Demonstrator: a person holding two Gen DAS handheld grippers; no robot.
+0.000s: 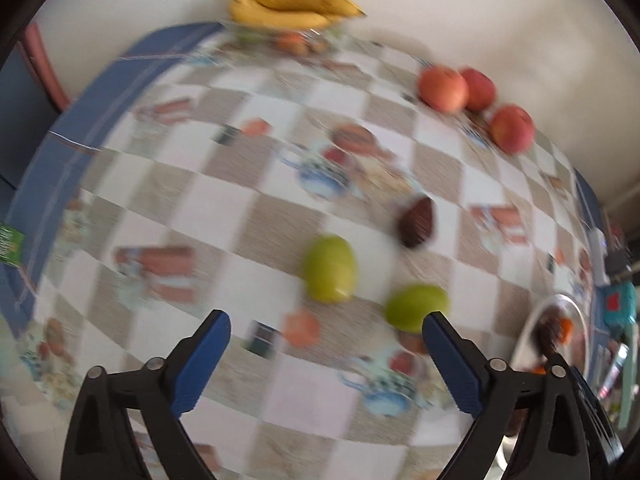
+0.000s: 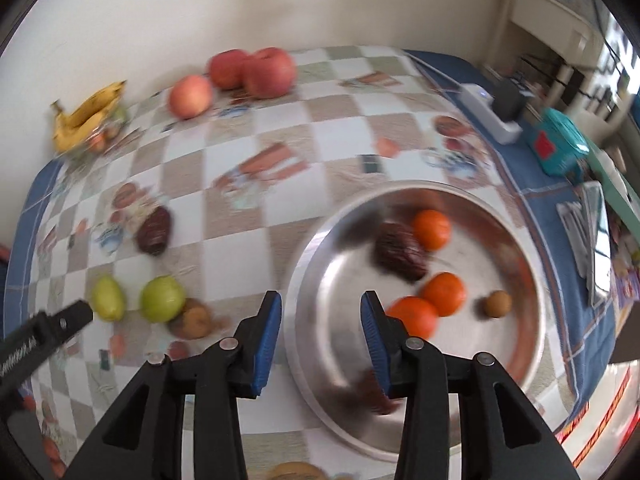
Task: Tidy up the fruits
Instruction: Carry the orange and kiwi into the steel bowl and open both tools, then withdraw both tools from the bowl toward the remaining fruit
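My left gripper (image 1: 326, 322) is open above the checked tablecloth, just short of two green fruits (image 1: 330, 268) (image 1: 416, 306) and a dark brown fruit (image 1: 416, 222). Three red apples (image 1: 442, 88) lie at the far right and bananas (image 1: 288, 8) at the back. My right gripper (image 2: 320, 300) is open and empty over the near rim of a steel bowl (image 2: 500, 208). The bowl holds three oranges (image 2: 444, 292), dark brown fruits (image 2: 400, 250) and a small brown fruit (image 2: 496, 304). In the right wrist view the green fruits (image 2: 162, 298) sit left of the bowl, with the left gripper's tip (image 2: 76, 314) beside them.
A white power strip (image 2: 492, 114) and a teal box (image 2: 560, 146) lie on the blue cloth at the table's right edge. Papers (image 2: 588, 232) lie near the right edge too. A wall runs behind the table. A small brown fruit (image 2: 192, 322) sits by the green ones.
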